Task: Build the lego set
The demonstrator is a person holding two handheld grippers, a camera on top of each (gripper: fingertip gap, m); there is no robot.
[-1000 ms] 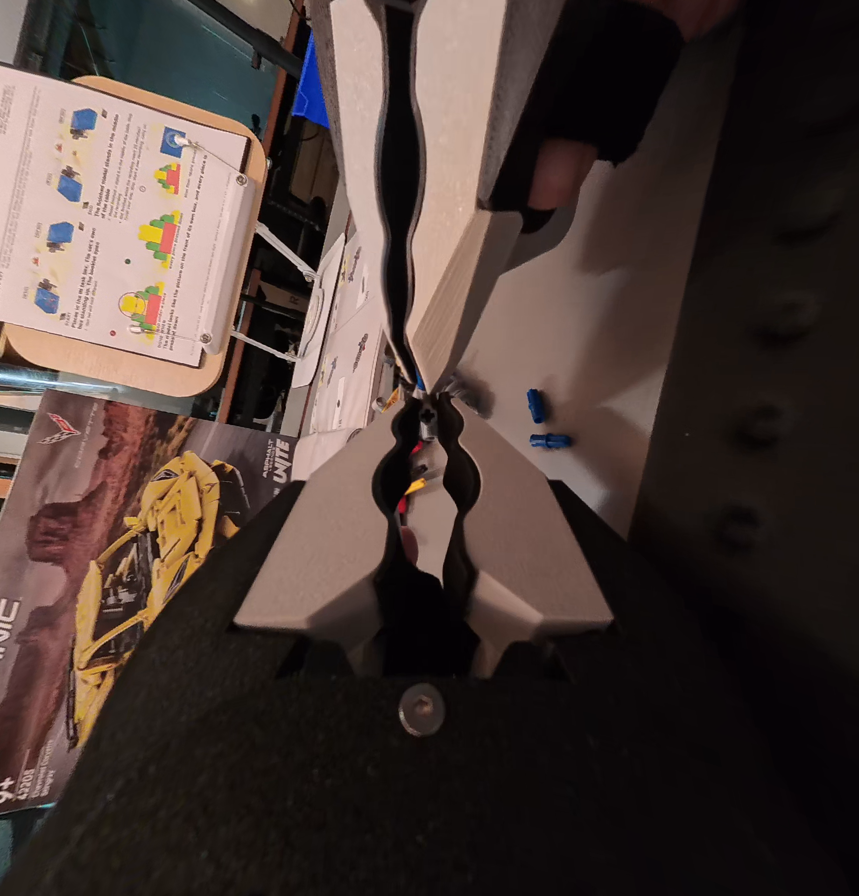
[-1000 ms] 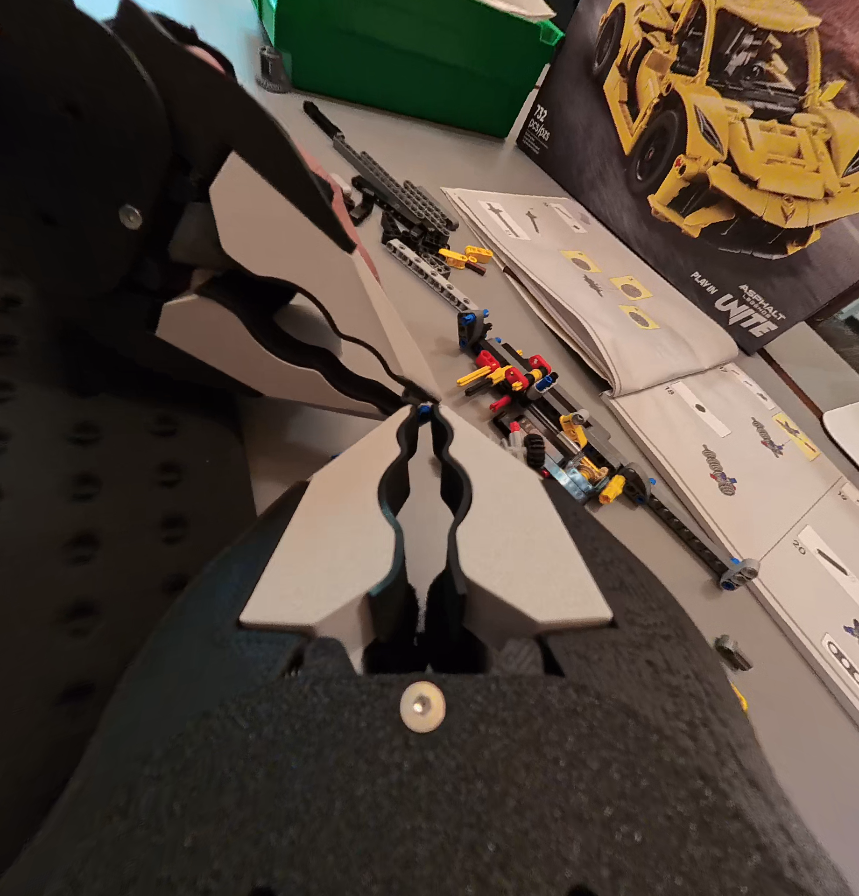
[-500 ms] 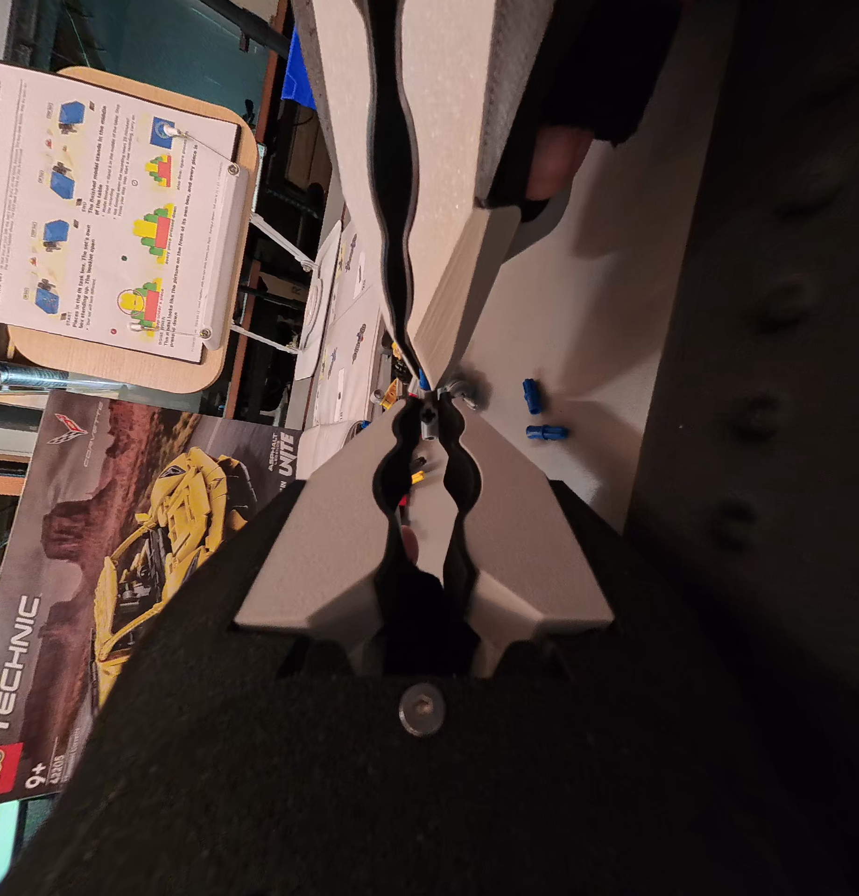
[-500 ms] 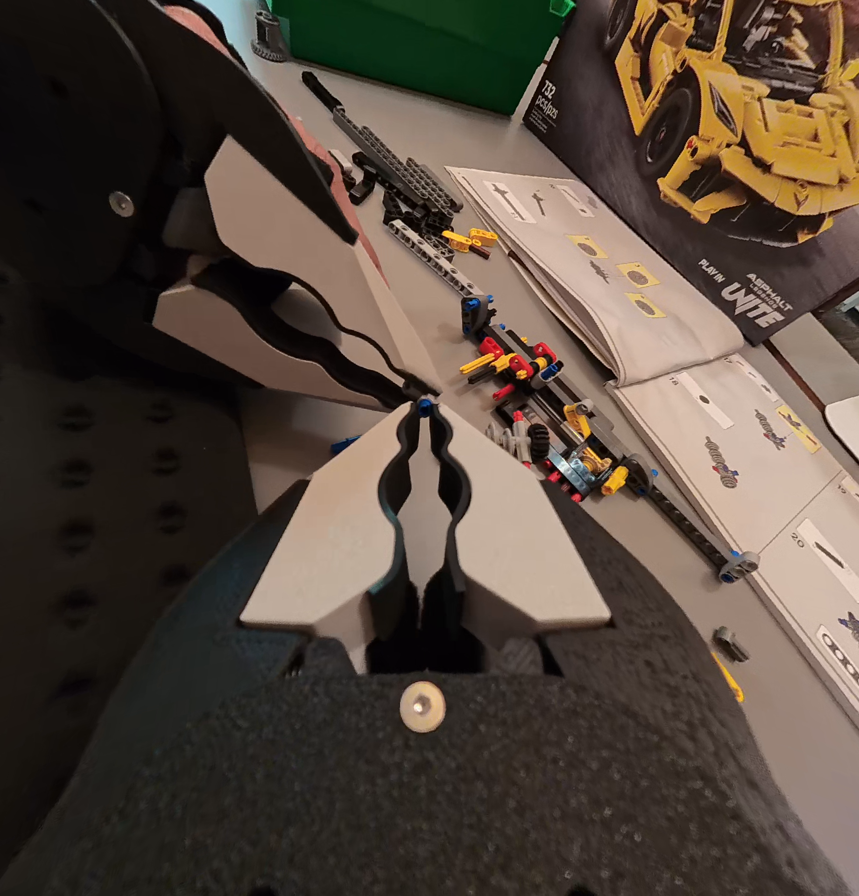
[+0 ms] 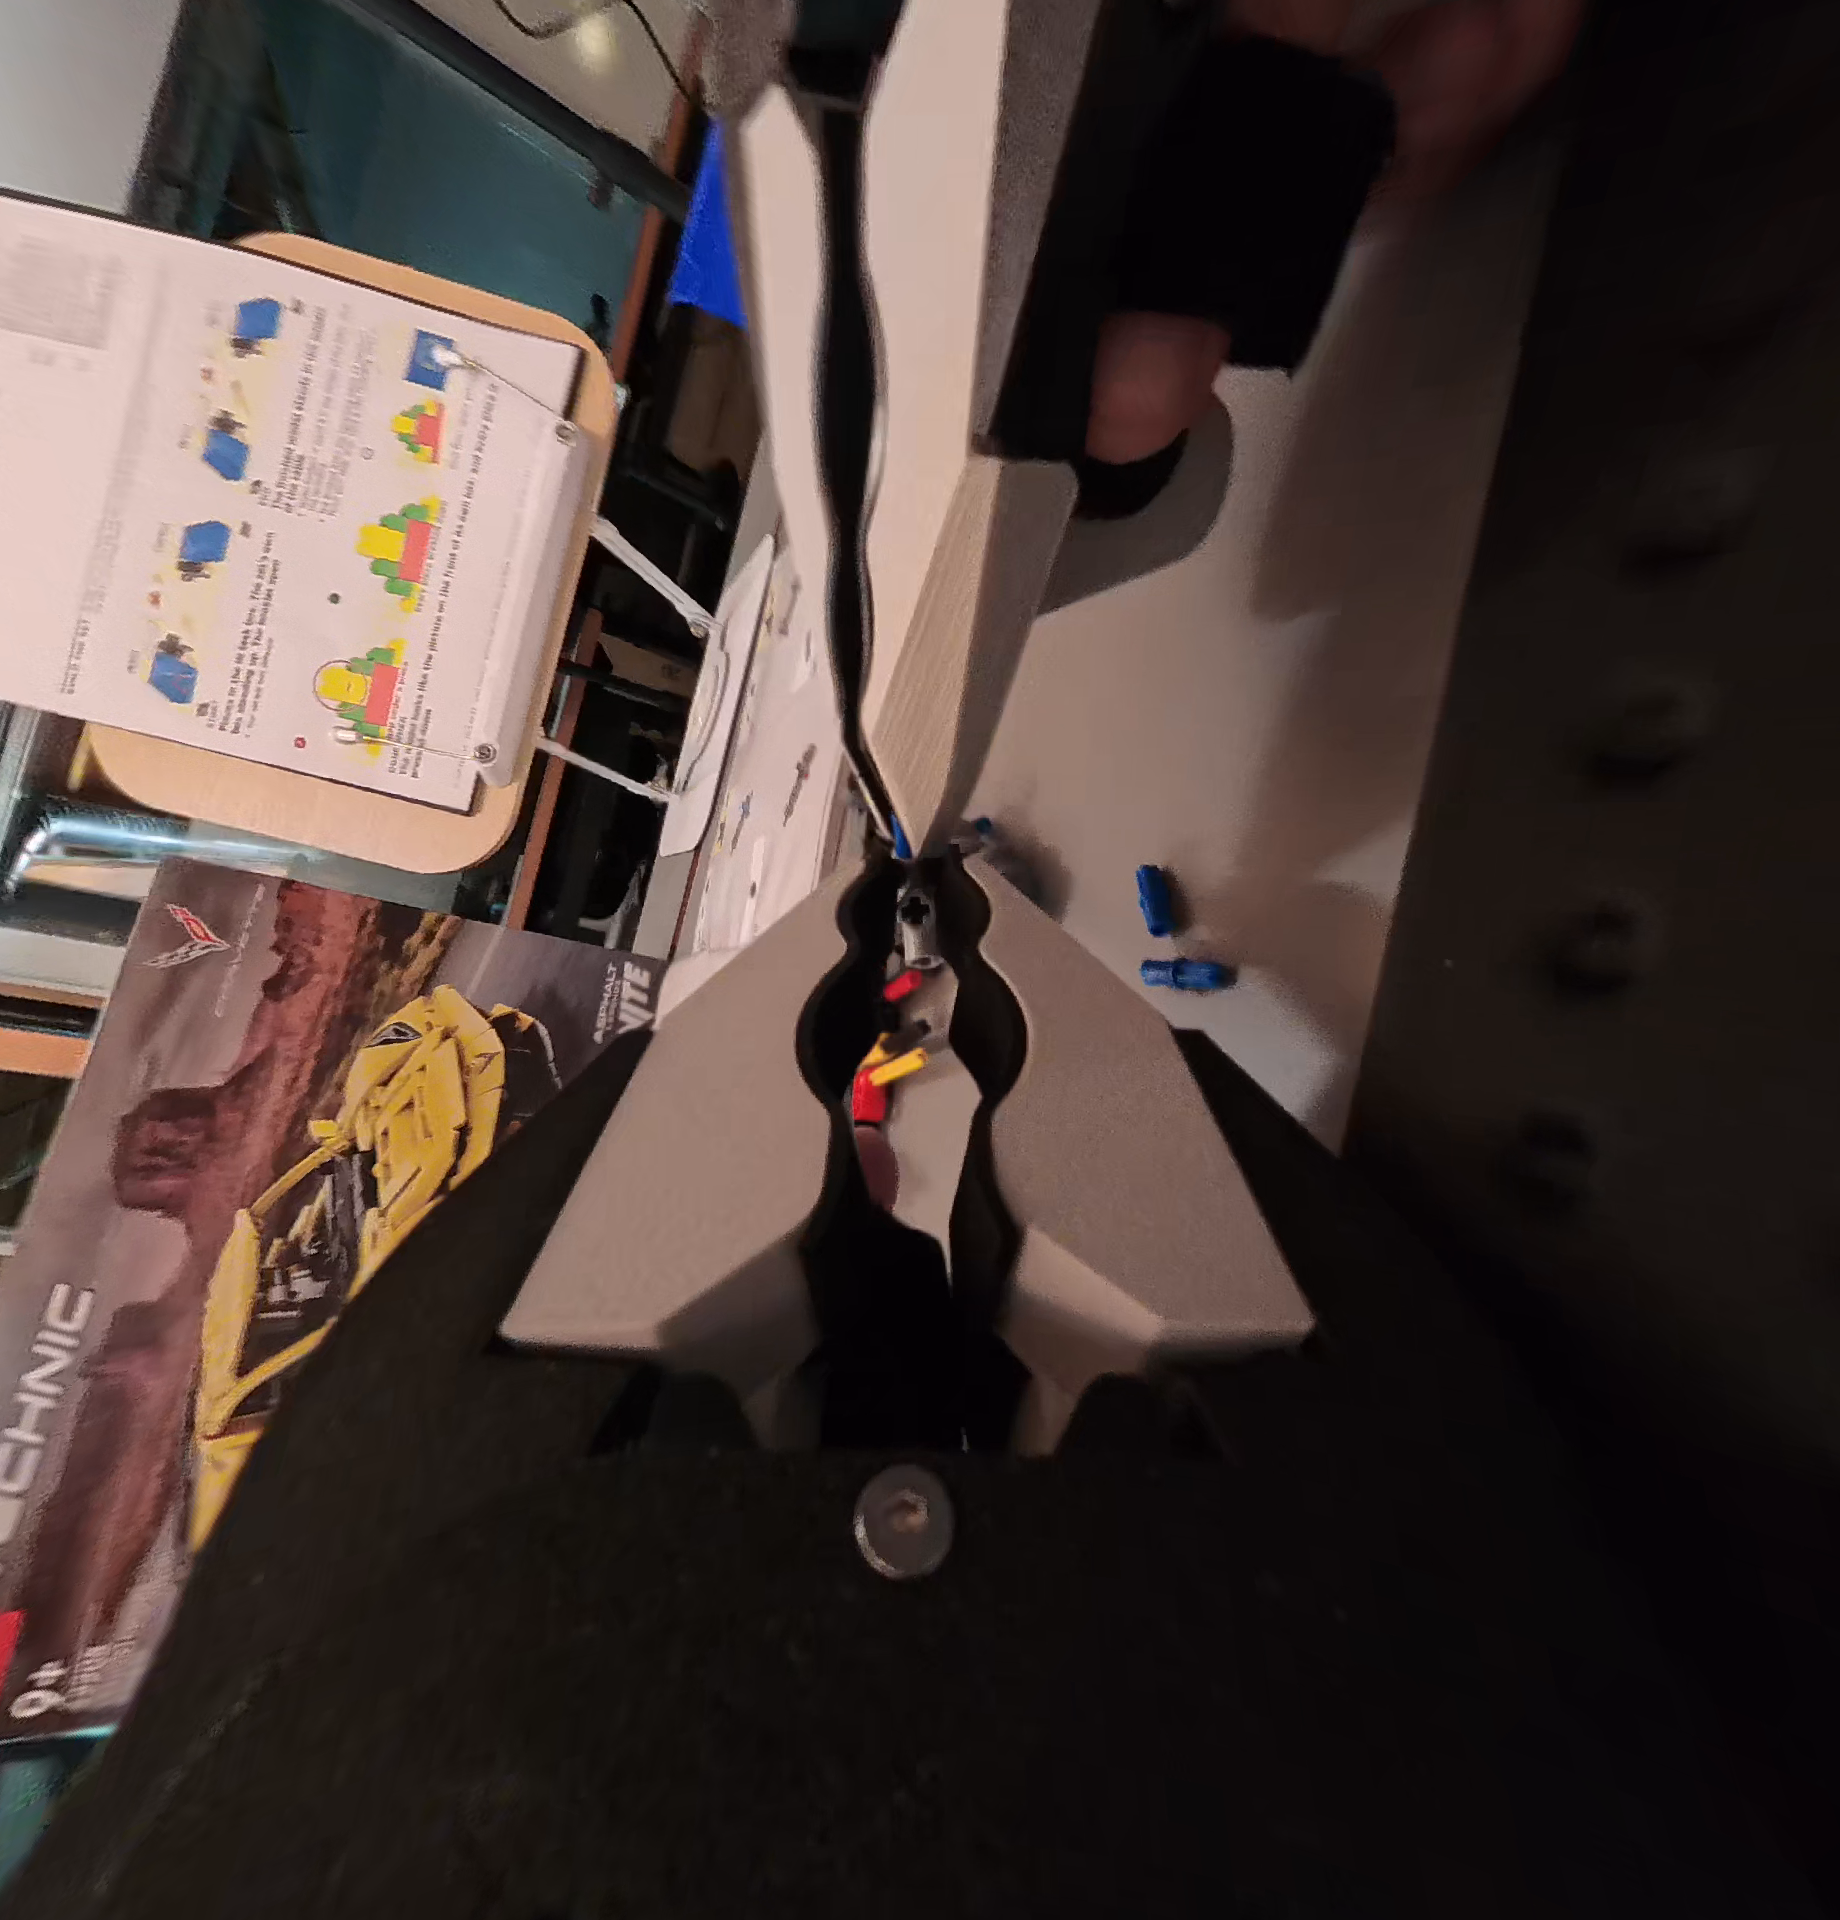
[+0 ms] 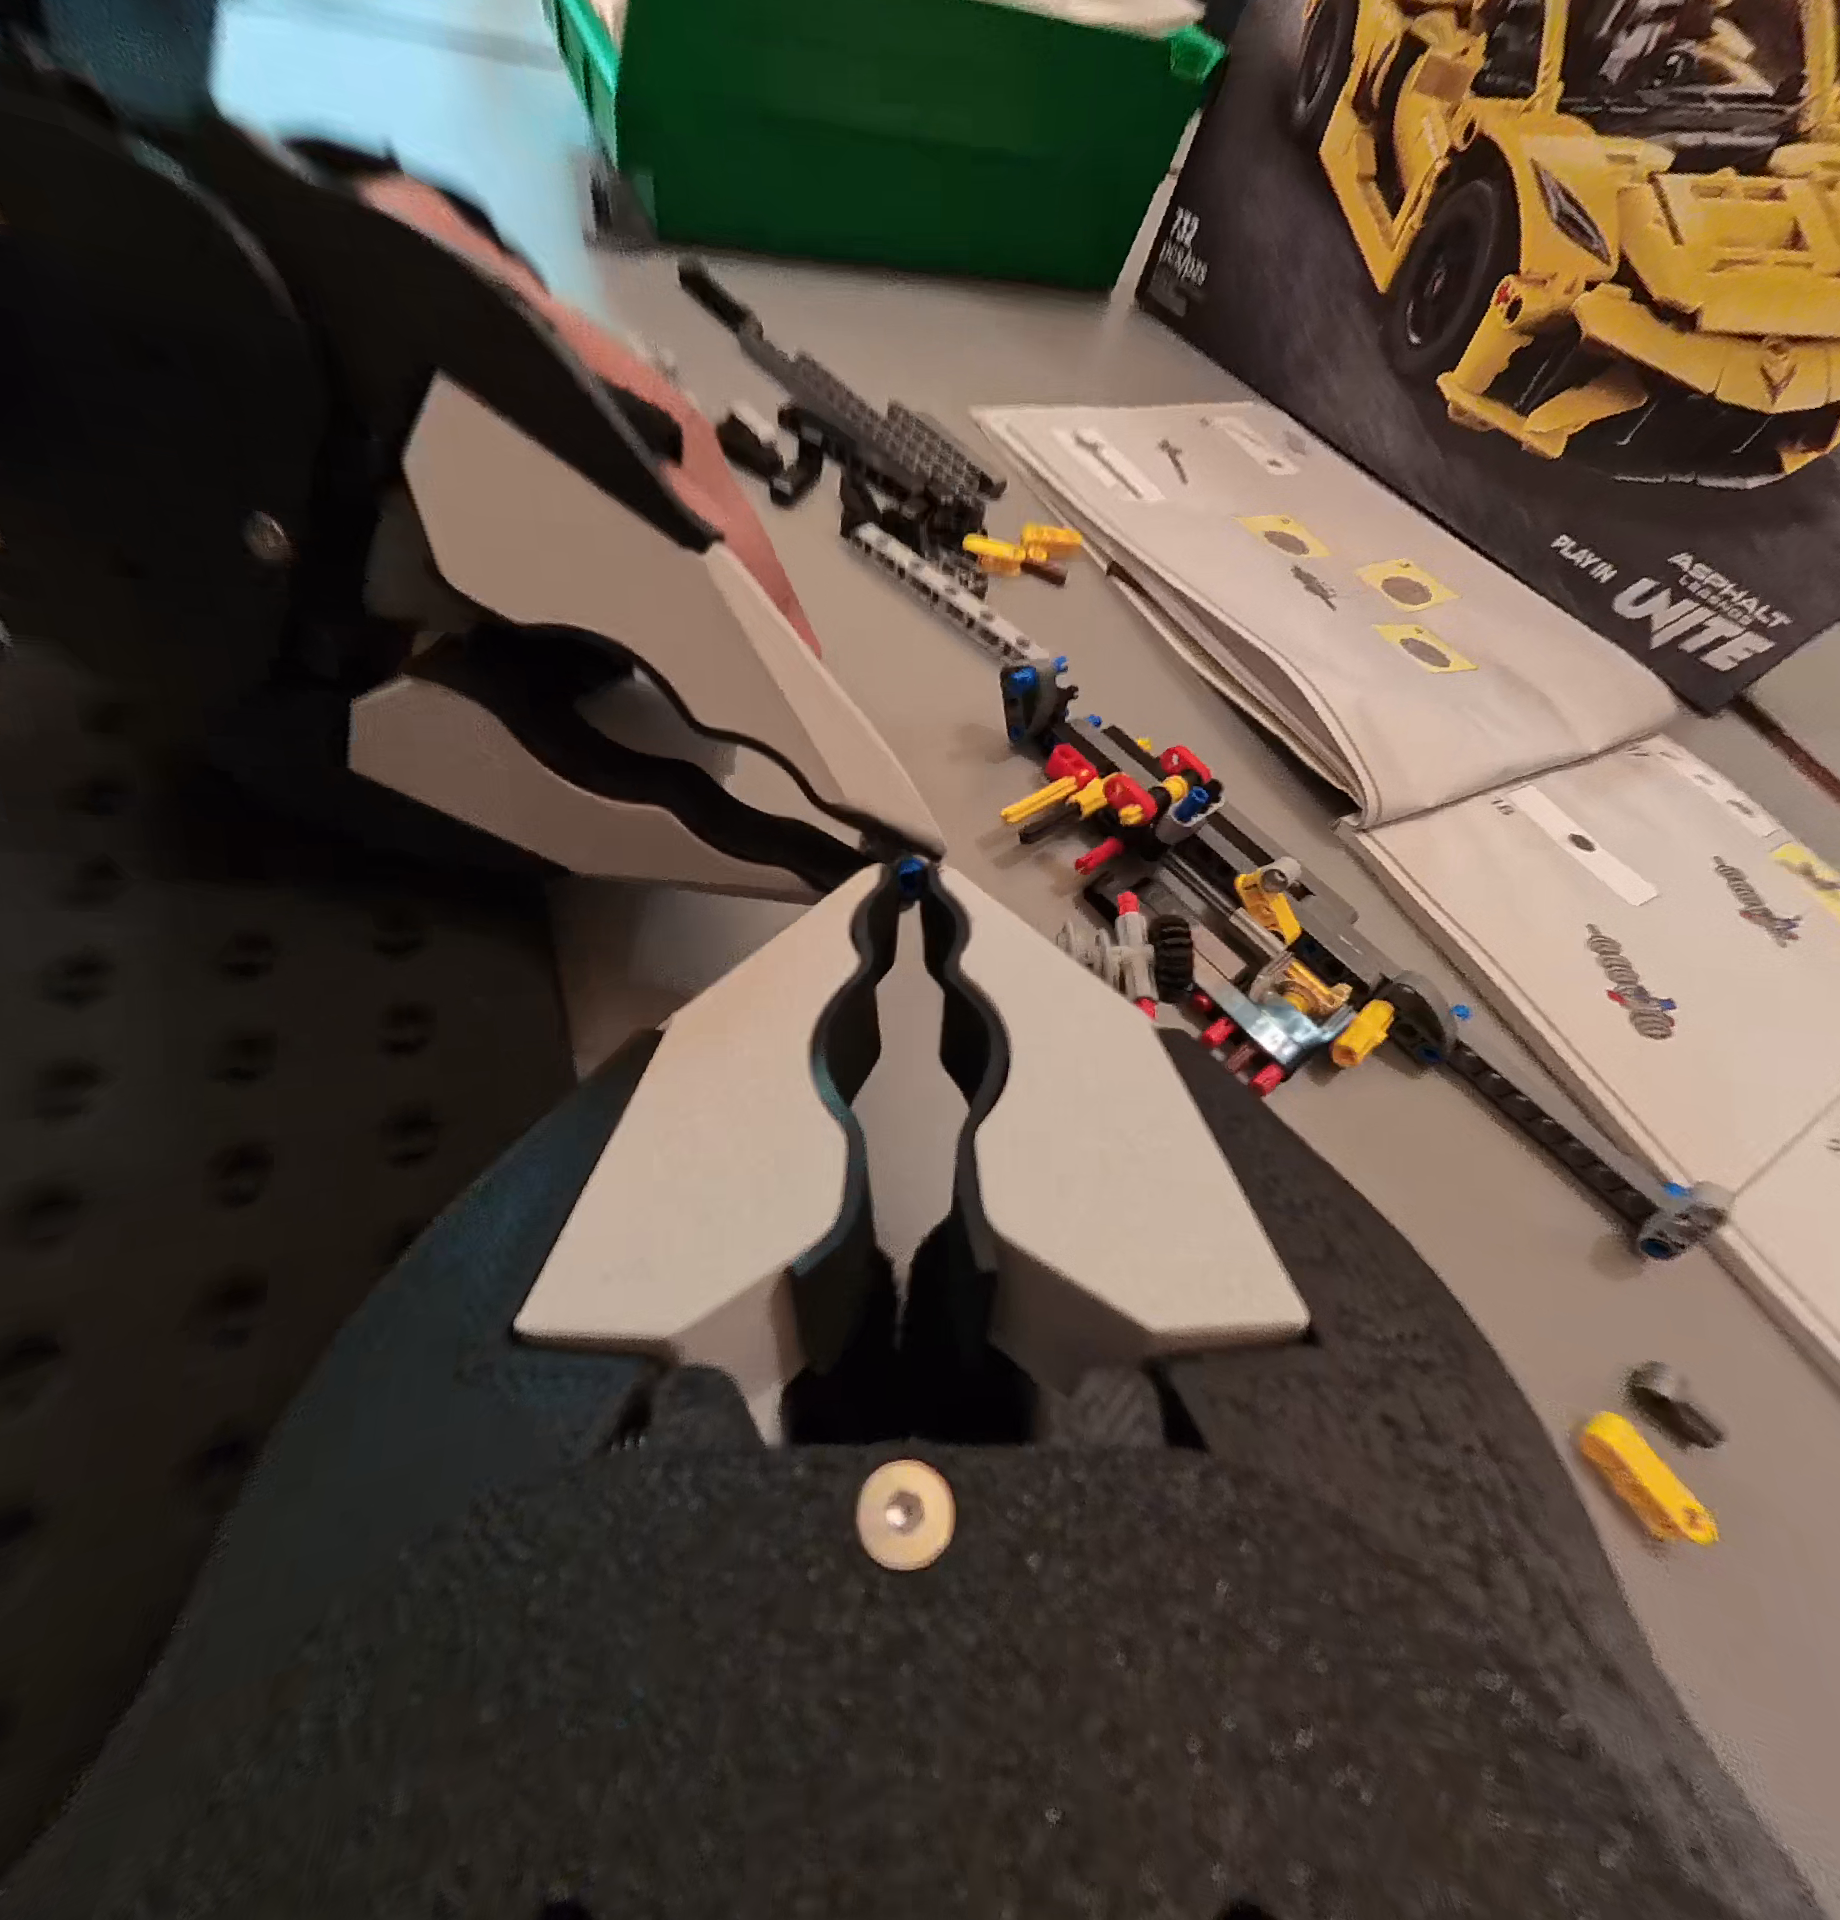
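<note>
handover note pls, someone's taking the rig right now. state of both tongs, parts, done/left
Left tongs: shut on a small grey connector, tip to tip with the right tongs.
Right tongs: shut on a blue pin, meeting the left tongs' tips; whether the pin is seated in the connector cannot be told.
Parts: the partly built chassis lies on the grey table beside the open instruction booklet. Two spare blue pins lie loose; a yellow piece lies near the table's front edge. The set box stands behind.
Done: chassis frame started.
Left: join pin and connector, then carry on with the build.
</note>
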